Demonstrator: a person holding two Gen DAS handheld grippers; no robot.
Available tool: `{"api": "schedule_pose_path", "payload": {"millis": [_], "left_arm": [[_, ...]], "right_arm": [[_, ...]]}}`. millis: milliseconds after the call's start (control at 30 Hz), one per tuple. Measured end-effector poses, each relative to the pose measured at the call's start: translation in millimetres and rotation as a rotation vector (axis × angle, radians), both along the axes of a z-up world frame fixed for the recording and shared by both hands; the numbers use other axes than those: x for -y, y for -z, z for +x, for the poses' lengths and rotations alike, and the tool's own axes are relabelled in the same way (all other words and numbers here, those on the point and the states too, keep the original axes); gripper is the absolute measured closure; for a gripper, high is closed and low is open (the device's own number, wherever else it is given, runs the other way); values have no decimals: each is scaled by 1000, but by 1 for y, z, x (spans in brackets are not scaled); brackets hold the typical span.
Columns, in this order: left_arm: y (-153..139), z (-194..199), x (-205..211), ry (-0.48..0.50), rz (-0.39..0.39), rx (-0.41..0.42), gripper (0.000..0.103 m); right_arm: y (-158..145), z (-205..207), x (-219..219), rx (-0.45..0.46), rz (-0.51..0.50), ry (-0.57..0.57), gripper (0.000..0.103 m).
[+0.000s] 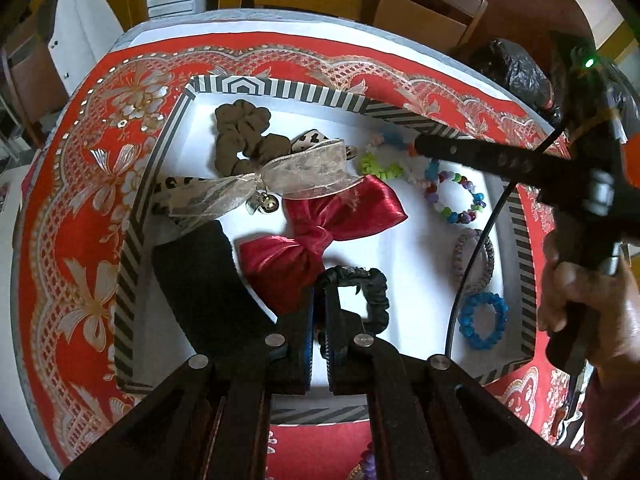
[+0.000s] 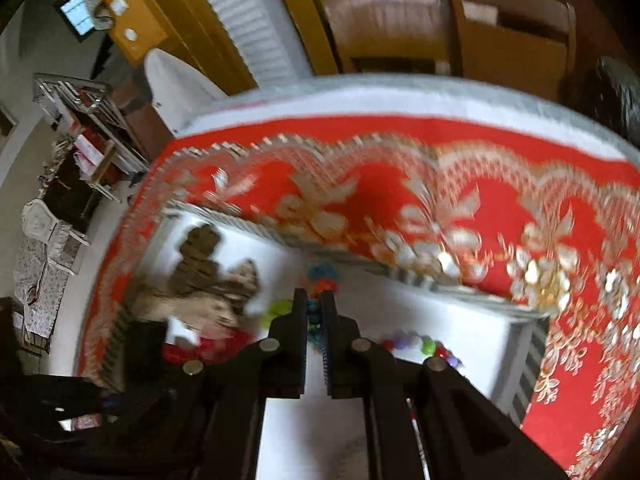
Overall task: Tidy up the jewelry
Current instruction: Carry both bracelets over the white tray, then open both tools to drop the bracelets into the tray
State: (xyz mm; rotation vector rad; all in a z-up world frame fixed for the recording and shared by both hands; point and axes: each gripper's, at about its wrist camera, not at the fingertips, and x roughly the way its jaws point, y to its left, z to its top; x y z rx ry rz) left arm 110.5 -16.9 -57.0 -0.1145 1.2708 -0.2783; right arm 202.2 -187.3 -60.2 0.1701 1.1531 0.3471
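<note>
A striped-rimmed box (image 1: 280,92) with a white floor holds hair accessories and bracelets. My left gripper (image 1: 320,286) points down into its near part, shut on one end of a black scrunchie (image 1: 374,300) that loops off to the right. Coming in from the right in a person's hand (image 1: 588,304), my right gripper (image 1: 420,146) has its tip at the far rim. The blurred right wrist view shows that gripper (image 2: 315,298) shut on a multi-coloured bead bracelet (image 2: 320,276). In the box lie a red satin bow (image 1: 320,228), a sheer bow with bells (image 1: 280,180) and a brown scrunchie (image 1: 240,132).
Also in the box are a black cloth band (image 1: 200,280), a pastel bead bracelet (image 1: 460,200), a blue bead bracelet (image 1: 484,320), a grey spiral tie (image 1: 474,260) and green beads (image 1: 380,168). The box rests on a red floral tablecloth (image 1: 80,200). A black bag (image 1: 516,68) sits far right.
</note>
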Motion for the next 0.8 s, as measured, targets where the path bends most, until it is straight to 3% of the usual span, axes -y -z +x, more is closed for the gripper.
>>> {"api": "schedule_pose_path", "payload": {"millis": [200, 300, 433, 500, 800], "left_arm": [[2, 0, 6, 7, 34, 14, 103], [1, -2, 8, 0, 47, 22, 103], [0, -3, 8, -12, 59, 27, 97], [-2, -5, 5, -21, 53, 26, 88], [-20, -21, -4, -65, 71, 65, 85]], "right_arm": [[12, 2, -2, 6, 4, 13, 97], [10, 1, -6, 2, -9, 19, 86], [-7, -15, -1, 42, 20, 20, 69], [-16, -25, 1, 60, 9, 12, 66], [-58, -87, 15, 164, 5, 35, 55]]}}
